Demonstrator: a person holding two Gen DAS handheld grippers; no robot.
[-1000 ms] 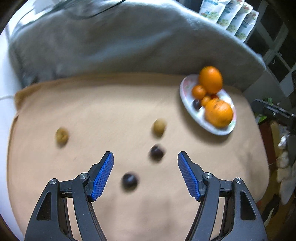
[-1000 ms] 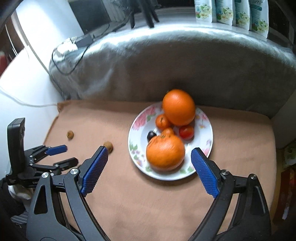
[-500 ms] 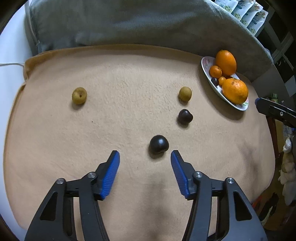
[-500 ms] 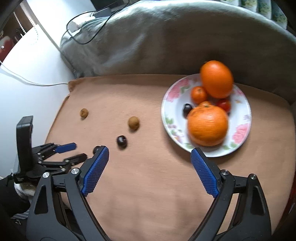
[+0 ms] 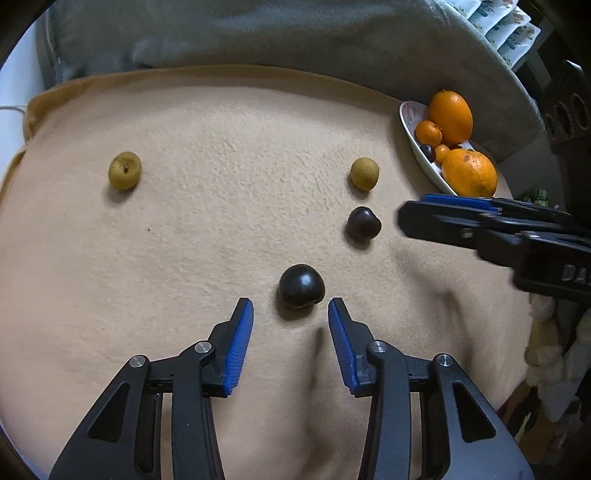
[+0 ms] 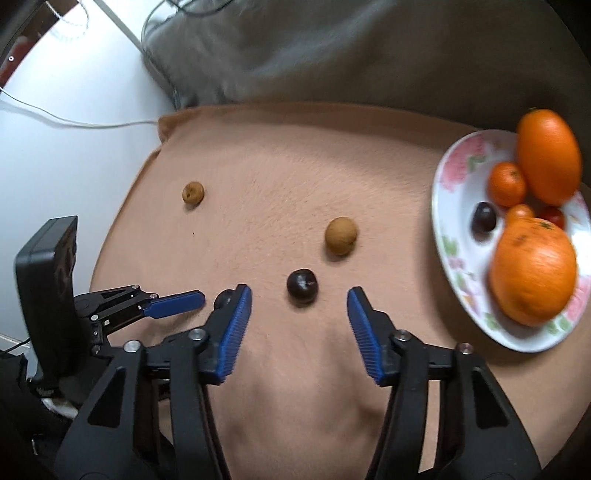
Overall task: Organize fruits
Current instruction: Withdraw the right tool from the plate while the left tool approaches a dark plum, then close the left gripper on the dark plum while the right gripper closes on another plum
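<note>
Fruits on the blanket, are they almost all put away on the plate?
Partly. The white flowered plate already holds two big oranges, small orange fruits, a red one and a dark one. Nothing is gripped: the open left hand-held gripper faces the near dark round fruit, and the open right hand-held gripper the other dark fruit. Two tan round fruits also wait.

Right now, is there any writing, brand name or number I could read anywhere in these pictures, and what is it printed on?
"DA": pale letters on the black body of the right gripper, cut off by the edge of the left wrist view.
Packets behind the grey cushion: printed, but too small to read.
Plate: flower pattern only, no words.
Nothing else readable.
</note>
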